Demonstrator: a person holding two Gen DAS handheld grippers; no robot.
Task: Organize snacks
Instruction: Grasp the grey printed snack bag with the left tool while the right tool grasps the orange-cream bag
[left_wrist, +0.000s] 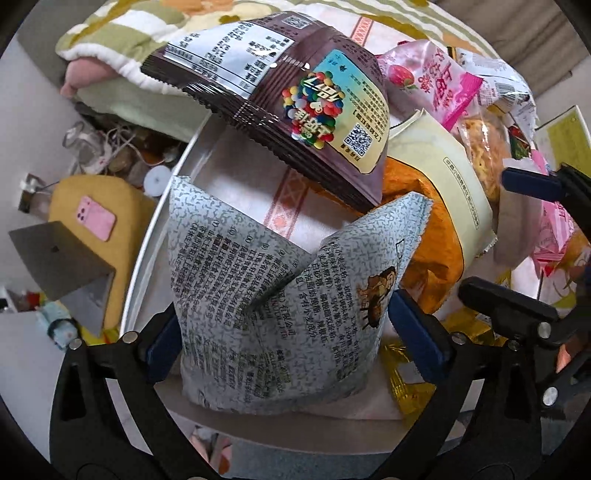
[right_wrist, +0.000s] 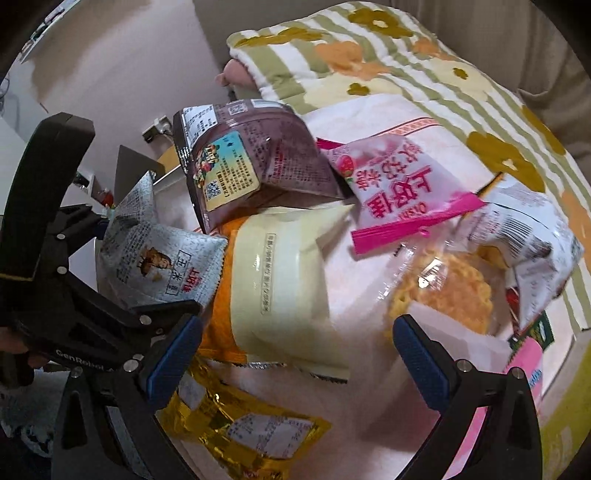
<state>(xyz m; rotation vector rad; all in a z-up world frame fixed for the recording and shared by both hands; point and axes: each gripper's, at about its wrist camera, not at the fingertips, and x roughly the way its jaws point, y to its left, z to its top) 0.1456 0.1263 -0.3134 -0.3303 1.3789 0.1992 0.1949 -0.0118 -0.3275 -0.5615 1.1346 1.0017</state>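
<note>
My left gripper (left_wrist: 288, 339) is shut on a silver printed snack bag (left_wrist: 273, 295), squeezing its lower part; the same bag (right_wrist: 162, 266) shows at the left of the right wrist view, held by the left gripper's arm. Behind it lie a brown candy bag (left_wrist: 295, 99), an orange-and-cream bag (left_wrist: 439, 206) and a pink strawberry bag (left_wrist: 428, 81). My right gripper (right_wrist: 299, 358) is open and empty above the orange-and-cream bag (right_wrist: 277, 273), with a gold packet (right_wrist: 243, 432) just below it. The right gripper's fingers (left_wrist: 532, 182) show at the left wrist view's right edge.
The snacks lie on a round table with a white cloth (right_wrist: 388, 110) and a metal rim (left_wrist: 147, 236). A clear noodle pack (right_wrist: 447, 291), a white bag (right_wrist: 524, 236), a flowered blanket (right_wrist: 406, 48) and a yellow stool with a pink phone (left_wrist: 95, 218) are around.
</note>
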